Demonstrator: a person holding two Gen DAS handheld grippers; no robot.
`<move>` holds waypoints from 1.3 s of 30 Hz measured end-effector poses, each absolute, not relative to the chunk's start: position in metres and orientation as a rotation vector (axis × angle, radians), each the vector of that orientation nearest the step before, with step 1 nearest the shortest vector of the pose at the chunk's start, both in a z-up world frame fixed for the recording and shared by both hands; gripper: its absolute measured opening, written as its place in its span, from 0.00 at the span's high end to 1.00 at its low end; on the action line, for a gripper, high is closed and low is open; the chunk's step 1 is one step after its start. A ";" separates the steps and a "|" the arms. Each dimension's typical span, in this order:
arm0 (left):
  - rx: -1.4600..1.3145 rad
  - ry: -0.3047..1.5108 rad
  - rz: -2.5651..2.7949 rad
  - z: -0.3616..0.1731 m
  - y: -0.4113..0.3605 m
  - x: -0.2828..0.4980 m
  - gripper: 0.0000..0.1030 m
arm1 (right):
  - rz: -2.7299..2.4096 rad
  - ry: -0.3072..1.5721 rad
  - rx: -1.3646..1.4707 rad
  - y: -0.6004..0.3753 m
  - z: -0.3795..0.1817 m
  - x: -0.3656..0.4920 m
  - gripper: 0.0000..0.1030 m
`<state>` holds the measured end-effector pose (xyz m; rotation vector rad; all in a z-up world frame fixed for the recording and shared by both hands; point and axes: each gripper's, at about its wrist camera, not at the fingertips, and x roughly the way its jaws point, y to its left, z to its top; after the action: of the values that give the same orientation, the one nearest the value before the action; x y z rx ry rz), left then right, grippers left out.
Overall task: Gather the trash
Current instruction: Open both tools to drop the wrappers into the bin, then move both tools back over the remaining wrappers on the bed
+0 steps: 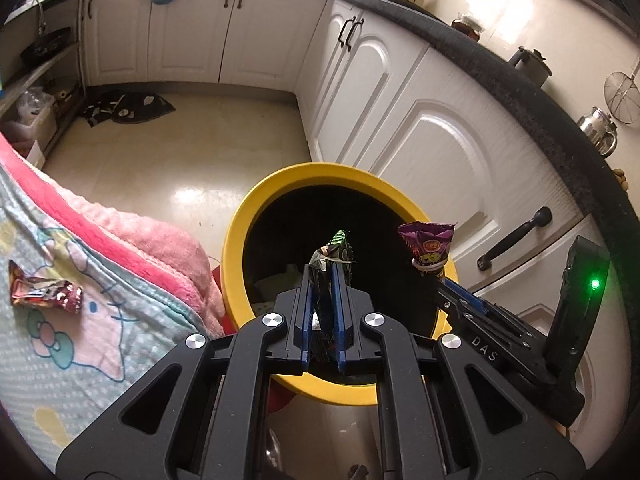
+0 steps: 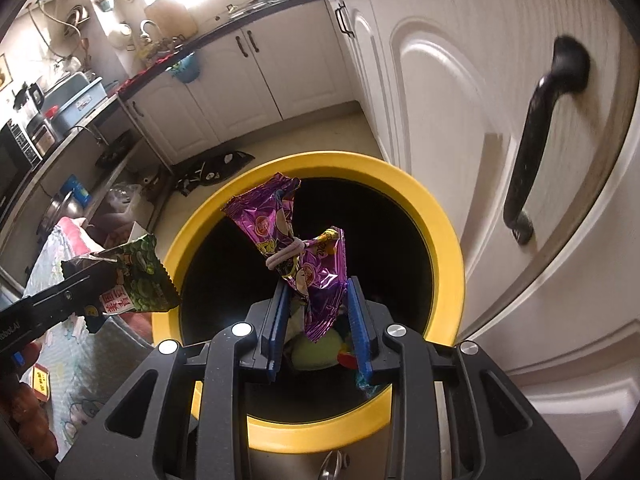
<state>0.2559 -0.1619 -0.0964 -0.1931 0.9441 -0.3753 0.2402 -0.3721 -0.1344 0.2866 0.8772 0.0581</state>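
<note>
While we look along our left gripper (image 1: 323, 276), we see its two blue fingers pressed on a green wrapper (image 1: 335, 249), which stands up over the dark mouth of the yellow bin (image 1: 236, 216). Our right gripper (image 2: 318, 304) has its fingers somewhat apart, and the purple wrapper (image 2: 288, 236) sits between them; it touches the finger at 9 o'clock, but we cannot tell if the other finger touches it. This wrapper has a pale band tied around its middle, and it also hangs over the bin opening. In the left view it appears at 3 o'clock of the green one, just beside the rim.

Inside the bin some trash lies at the bottom, among it a yellow-green round piece (image 2: 316, 350).

At 9 o'clock in the left view, a red wrapper (image 1: 44, 293) lies on a printed blanket (image 1: 60, 360), next to a pink blanket (image 1: 160, 240).

Farther, white cabinet doors (image 1: 420, 128) stand close behind the bin, and one black door handle (image 2: 536, 148) is near our right gripper. At 11 o'clock a dark cloth (image 1: 128, 107) lies on the floor.

We count three wrappers and one bin.
</note>
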 end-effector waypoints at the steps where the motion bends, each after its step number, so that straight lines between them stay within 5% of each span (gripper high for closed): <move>1: -0.195 0.949 -0.375 -0.098 -0.163 0.257 0.95 | 0.056 0.880 0.288 -0.373 -0.136 0.241 0.72; 4: -0.203 0.956 -0.369 -0.103 -0.163 0.259 0.94 | 0.042 0.893 0.303 -0.376 -0.139 0.242 0.66; 10: -0.216 0.956 -0.340 -0.104 -0.154 0.257 0.70 | 0.023 0.890 0.320 -0.380 -0.138 0.243 0.54; 21: -0.237 0.873 -0.254 -0.078 -0.111 0.230 0.16 | 0.053 0.837 0.308 -0.368 -0.119 0.233 0.39; 39: -0.298 0.708 -0.062 -0.024 -0.013 0.162 0.11 | 0.293 0.706 0.236 -0.301 -0.051 0.201 0.28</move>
<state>0.1622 -0.0129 -0.0244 -0.2983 0.7083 -0.0624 0.2006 -0.3014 -0.0510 0.2362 0.7062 0.2929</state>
